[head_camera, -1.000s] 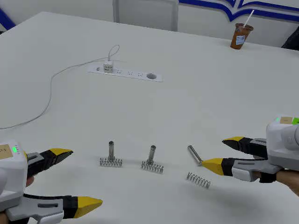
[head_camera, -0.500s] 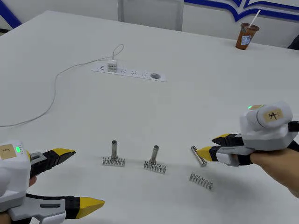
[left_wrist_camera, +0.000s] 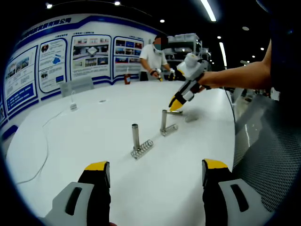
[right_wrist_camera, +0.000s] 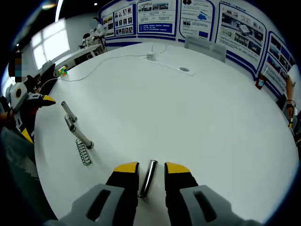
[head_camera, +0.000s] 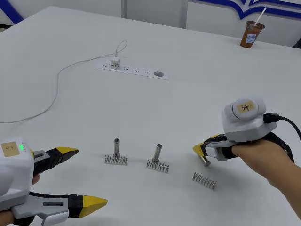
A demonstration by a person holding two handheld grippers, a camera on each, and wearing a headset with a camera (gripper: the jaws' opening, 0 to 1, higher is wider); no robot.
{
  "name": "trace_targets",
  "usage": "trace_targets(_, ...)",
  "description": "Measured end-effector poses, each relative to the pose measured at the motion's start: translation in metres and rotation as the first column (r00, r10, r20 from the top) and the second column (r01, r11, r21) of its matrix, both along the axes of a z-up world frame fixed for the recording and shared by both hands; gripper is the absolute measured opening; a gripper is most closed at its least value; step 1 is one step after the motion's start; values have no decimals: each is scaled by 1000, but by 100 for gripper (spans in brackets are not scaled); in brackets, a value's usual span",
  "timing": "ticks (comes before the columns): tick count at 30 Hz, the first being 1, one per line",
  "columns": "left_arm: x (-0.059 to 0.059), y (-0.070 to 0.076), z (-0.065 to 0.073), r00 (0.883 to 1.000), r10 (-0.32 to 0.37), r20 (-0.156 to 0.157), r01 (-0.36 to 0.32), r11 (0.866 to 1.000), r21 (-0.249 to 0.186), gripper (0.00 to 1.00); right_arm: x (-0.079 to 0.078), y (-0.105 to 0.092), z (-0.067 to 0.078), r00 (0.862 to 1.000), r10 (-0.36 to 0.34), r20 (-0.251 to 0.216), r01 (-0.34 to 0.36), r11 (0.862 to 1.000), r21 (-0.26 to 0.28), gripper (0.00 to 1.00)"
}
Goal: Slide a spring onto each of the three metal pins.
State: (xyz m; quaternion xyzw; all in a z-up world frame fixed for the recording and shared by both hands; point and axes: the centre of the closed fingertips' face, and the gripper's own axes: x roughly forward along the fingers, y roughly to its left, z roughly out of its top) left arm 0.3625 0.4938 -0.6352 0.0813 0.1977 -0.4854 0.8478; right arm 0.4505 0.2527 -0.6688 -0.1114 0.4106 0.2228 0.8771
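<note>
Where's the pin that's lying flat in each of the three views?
Head view: lying pin right of centre, at the right gripper's yellow tip.
Left gripper view: lying pin small and far, under that gripper's tip.
Right gripper view: lying pin bottom centre, between the fingers.
Shared landmark: the nearest upright pin.

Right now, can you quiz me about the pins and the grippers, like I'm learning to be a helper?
1. True or false: all three pins stand upright.
2. What lies between the right gripper's jaws? A a spoon, B a pin, C a ball.
3. Fill in: the left gripper is ___ (open or shut).
Key: 1 false, the flat pin lies on the table; 2 B; 3 open.
</note>
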Motion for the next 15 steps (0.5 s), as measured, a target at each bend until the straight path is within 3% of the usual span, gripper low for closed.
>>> trace_targets(15,0,-1,0,1000,-6,1,6,1000,-5,81,5,-3,-14,996,-64,-65,64,998,3,17)
